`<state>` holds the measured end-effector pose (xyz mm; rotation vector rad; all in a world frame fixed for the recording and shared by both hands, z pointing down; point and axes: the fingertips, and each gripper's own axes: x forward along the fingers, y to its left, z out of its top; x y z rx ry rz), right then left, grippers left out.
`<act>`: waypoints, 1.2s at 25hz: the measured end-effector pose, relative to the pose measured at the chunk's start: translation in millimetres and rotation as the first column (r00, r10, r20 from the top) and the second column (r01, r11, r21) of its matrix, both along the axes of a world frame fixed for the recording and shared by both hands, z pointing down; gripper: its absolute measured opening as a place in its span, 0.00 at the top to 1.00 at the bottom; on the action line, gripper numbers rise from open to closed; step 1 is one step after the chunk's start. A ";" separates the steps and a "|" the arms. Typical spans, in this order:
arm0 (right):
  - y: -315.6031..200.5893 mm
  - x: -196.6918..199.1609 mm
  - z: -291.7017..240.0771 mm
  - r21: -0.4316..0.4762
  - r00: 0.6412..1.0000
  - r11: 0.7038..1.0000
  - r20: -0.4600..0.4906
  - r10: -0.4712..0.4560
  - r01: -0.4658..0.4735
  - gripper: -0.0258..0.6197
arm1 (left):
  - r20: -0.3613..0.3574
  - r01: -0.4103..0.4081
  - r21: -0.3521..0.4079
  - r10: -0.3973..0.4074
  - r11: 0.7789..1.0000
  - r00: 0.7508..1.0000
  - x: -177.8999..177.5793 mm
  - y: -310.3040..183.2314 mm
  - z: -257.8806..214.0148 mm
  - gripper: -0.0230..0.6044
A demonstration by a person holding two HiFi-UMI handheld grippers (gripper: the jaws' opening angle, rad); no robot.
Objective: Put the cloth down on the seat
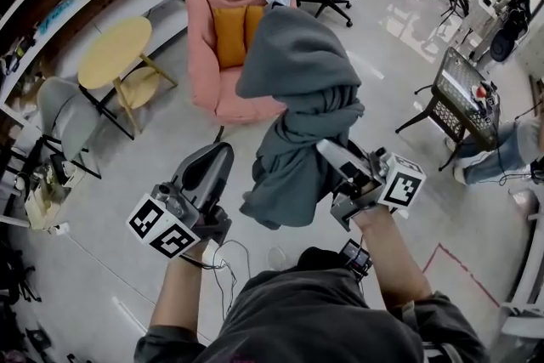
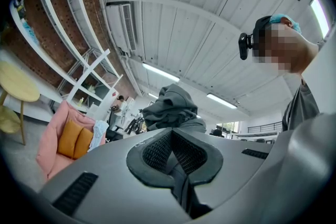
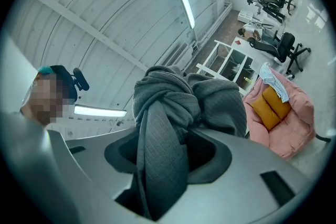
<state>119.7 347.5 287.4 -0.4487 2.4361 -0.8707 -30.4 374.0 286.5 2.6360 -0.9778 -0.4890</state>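
Hanging bunched in mid-air: grey cloth point(image 1: 297, 98), clamped in the right gripper point(image 1: 333, 155), whose jaw tips are buried in folds in the head view. The right gripper view alone shows the grip, a twisted strand point(image 3: 157, 165) pinched between the jaws. The cloth covers one side of the pink armchair point(image 1: 223, 93) and is clear of its seat. Orange cushions point(image 1: 231, 34) lean against the back. Left gripper point(image 1: 217, 159): its own view shows the jaws pressed together on nothing. Both forearms are raised, with the grippers tilted up towards the armchair.
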 end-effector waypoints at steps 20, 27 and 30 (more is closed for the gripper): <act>-176.7 20.0 19.0 -0.024 0.999 0.999 -0.020 -0.036 0.035 0.65 | 0.027 0.036 -0.030 -0.035 0.999 0.999 22.1 -166.4 12.1 0.95; -266.9 36.8 34.1 -0.051 0.999 0.998 -0.026 -0.046 0.044 0.65 | 0.035 0.072 -0.050 -0.070 0.996 0.997 33.2 -248.1 22.4 0.95; -300.0 40.9 33.8 -0.060 0.998 0.996 -0.010 -0.063 0.062 0.65 | 0.041 0.085 -0.054 -0.083 0.995 0.996 37.9 -277.7 22.5 0.95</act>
